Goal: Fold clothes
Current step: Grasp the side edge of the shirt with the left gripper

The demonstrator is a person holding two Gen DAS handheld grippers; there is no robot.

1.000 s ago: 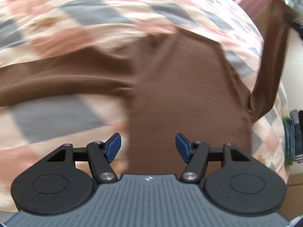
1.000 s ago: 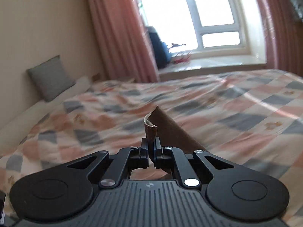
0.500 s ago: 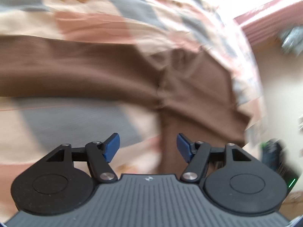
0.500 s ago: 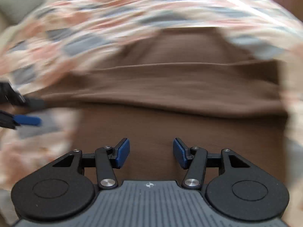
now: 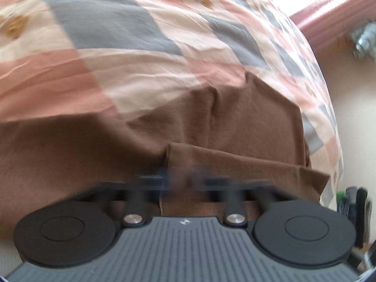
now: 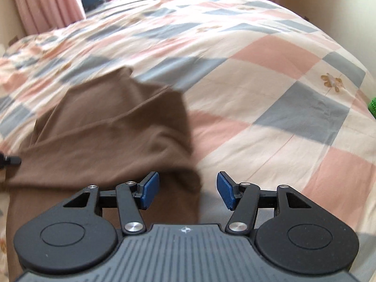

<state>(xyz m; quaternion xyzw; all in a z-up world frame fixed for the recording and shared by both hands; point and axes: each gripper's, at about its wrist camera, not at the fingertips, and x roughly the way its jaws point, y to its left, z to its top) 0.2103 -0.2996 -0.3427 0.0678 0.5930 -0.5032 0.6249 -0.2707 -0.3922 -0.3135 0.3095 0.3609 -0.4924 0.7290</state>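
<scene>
Left wrist view: the left gripper (image 5: 185, 176) sat low over a brown garment (image 5: 235, 122) spread on a bed covered by a checked quilt (image 5: 145, 54) of pink, grey and cream squares. Its fingers were smeared by motion blur, so whether they were spread or clenched could not be told; a folded edge of the brown cloth ran right across in front of them. The garment lay at the near edge of the bed, with a strip of it, likely a sleeve, folded across the body of the cloth. A pink curtain (image 5: 329, 18) hung beyond the far right corner of the bed. In the right wrist view, the right gripper (image 6: 186, 191) had its blue pads (image 6: 150, 189) spread wide apart, grasping nothing. The brown garment (image 6: 112, 127) lay crumpled on the left side of the quilt (image 6: 270, 98), its near right edge reaching between the spread fingers, under the left pad. At the left border of this view a dark tip of the other tool (image 6: 10, 159) touched the cloth. Pink curtains (image 6: 47, 2) and a bright window stood past the far edge of the bed.
</scene>
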